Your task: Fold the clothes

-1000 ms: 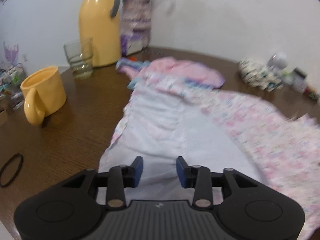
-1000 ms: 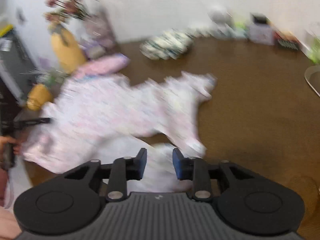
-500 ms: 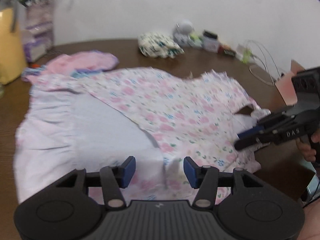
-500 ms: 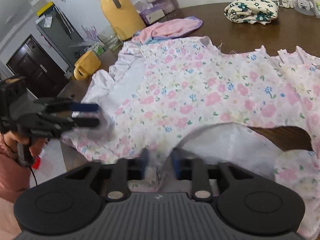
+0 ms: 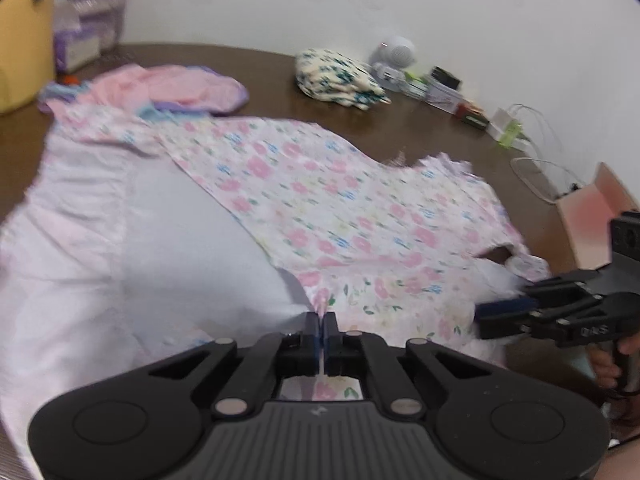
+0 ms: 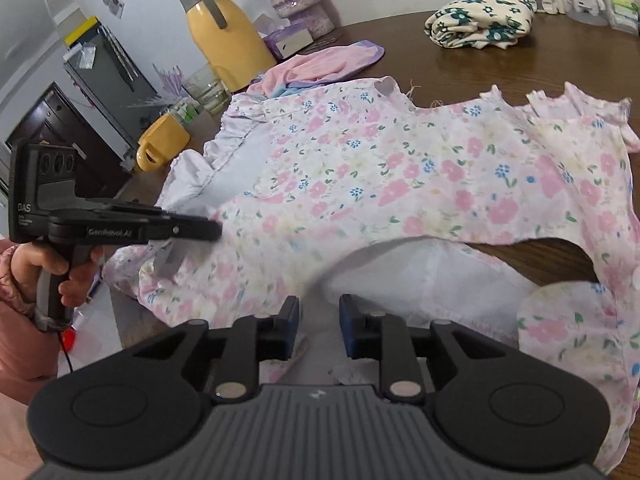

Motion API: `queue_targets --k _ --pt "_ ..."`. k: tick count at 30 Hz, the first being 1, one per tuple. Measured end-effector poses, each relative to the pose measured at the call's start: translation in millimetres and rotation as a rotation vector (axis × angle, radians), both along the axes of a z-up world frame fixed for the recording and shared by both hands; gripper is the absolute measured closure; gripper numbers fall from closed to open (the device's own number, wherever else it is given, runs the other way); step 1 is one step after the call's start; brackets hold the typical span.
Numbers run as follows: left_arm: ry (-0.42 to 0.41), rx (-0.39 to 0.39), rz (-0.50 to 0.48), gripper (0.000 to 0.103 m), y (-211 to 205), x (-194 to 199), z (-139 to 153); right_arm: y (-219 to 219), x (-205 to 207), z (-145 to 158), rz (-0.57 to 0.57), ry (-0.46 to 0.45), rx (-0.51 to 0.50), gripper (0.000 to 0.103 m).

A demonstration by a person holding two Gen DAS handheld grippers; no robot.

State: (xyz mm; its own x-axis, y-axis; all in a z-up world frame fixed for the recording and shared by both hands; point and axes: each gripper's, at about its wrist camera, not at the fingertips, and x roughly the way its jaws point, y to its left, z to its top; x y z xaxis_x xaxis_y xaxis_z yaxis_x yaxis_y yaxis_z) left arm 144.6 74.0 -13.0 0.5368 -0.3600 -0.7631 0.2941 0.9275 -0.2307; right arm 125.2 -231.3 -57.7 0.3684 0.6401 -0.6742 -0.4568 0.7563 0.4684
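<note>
Two wrist cameras look steeply down from close above the floral garment [image 5: 344, 216] on the table [image 6: 460, 68]; each view shows the other gripper.

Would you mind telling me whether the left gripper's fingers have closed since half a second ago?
Yes. The left gripper fingers, apart before, are now shut on the floral dress hem near the table edge.
</note>
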Motion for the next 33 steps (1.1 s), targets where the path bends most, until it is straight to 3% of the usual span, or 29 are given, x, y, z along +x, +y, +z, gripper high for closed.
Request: queue_targets --k 4,9,12,14,19,23,26,28,29,33 --pt "0.015 -0.013 0.025 0.101 7.4 9.5 2.7 -4.4 -1.8 -0.6 0.002 0.003 0.006 0.081" --pt "0.002 -0.071 0.044 0.07 15.8 -0.2 9.2 -10.5 -4.7 1.1 0.007 0.016 0.029 0.077" --pt "-0.021 -0.079 0.008 0.06 24.6 -18.3 18.1 -10.2 -12.0 5.7 0.046 0.009 0.044 0.074" --pt "-0.032 -0.049 -0.011 0.056 30.4 -31.9 21.7 -6.5 -16.3 7.8 0.067 -0.004 0.027 0.069" --pt "-0.016 -0.033 -0.062 0.052 38.0 -48.3 18.9 0.2 -15.7 5.2 0.074 -0.01 -0.009 0.07" --pt "-0.071 -0.023 -0.099 0.053 24.2 -42.4 20.0 2.6 -14.9 6.1 0.068 -0.021 -0.022 0.069" --pt "-0.05 0.036 -0.132 0.059 8.0 -26.2 13.2 3.6 -15.1 8.1 0.066 -0.033 -0.042 0.069" --pt "0.004 0.093 -0.148 0.084 -0.8 -16.7 1.3 4.1 -14.6 7.0 0.069 -0.029 -0.053 0.069" --pt "0.032 0.111 -0.152 0.103 -2.9 -13.0 -4.4 3.7 -14.9 6.4 0.07 -0.03 -0.053 0.069" --pt "0.007 0.155 -0.119 0.103 -0.9 -3.4 -3.8 0.4 -15.5 6.3 0.083 -0.03 -0.056 0.07"
